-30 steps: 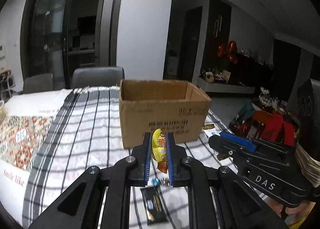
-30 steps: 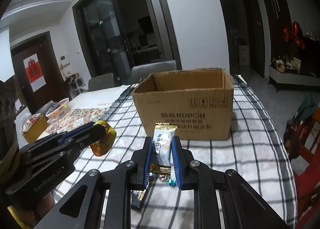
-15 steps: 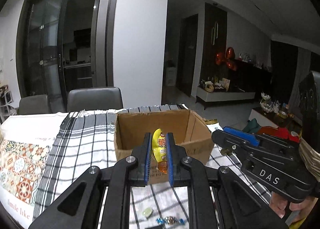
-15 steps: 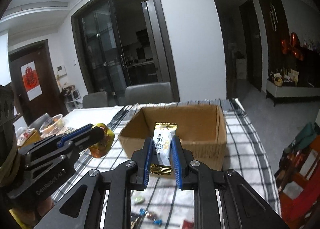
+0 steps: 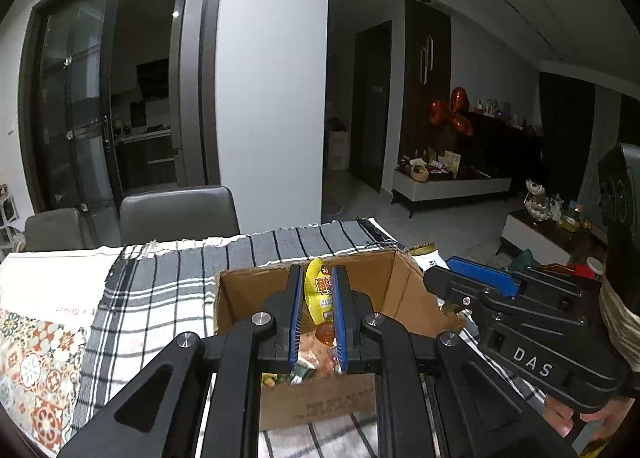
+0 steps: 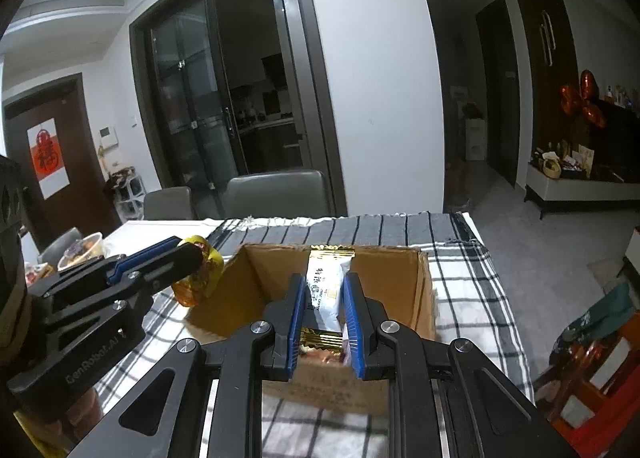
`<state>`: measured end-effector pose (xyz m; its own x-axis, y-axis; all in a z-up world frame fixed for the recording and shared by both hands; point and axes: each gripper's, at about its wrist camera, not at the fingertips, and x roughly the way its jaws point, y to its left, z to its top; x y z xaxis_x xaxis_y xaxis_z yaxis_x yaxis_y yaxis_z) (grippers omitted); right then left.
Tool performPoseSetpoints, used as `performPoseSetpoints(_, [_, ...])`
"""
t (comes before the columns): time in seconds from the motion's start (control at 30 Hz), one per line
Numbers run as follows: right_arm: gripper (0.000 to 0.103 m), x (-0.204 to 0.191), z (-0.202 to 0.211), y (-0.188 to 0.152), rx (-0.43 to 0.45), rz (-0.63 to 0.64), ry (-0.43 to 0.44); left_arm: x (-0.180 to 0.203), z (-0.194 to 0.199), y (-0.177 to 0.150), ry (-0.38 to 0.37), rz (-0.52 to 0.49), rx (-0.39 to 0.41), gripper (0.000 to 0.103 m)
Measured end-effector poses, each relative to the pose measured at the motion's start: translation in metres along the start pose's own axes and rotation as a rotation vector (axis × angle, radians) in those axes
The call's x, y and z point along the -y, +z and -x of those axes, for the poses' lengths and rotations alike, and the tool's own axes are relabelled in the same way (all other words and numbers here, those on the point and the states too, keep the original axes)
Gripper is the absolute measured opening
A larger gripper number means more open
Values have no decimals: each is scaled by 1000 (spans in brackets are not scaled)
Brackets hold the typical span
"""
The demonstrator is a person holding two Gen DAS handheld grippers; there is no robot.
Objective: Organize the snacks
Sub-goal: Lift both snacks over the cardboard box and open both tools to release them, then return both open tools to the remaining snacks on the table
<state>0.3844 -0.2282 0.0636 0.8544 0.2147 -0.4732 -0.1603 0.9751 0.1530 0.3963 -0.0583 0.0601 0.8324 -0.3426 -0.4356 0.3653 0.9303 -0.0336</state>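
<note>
The left claw (image 5: pixel 316 312) is clenched on a yellow snack pouch (image 5: pixel 319 292), and the right claw (image 6: pixel 324 312) is clenched on a white wafer packet (image 6: pixel 326 290) with gold crimped ends; both snacks are held upright in the air above the open cardboard box (image 6: pixel 424 298), in which other wrapped snacks are already seen. Both packs are judged light, soft and crinkly, with slick film that could slide between the pads, so they are best pinched across the flat middle, as now, and not squeezed hard. The box is set on the checked cloth (image 6: pixel 472 282) of the worktop.
</note>
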Motion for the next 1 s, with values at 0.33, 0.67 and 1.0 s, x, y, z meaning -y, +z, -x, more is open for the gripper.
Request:
performPoseSetpoints(0.33, [35, 7, -14, 1, -13, 16, -48, 2, -15, 4, 22, -13, -30, 42])
performPoseSetpoints(0.67, [35, -6, 31, -20, 31, 53, -13, 6, 31, -16, 84, -8, -23, 42])
performPoseSetpoints(1.0, [35, -16, 76, -42, 67, 53, 41, 21, 83, -38, 90, -37, 13, 43])
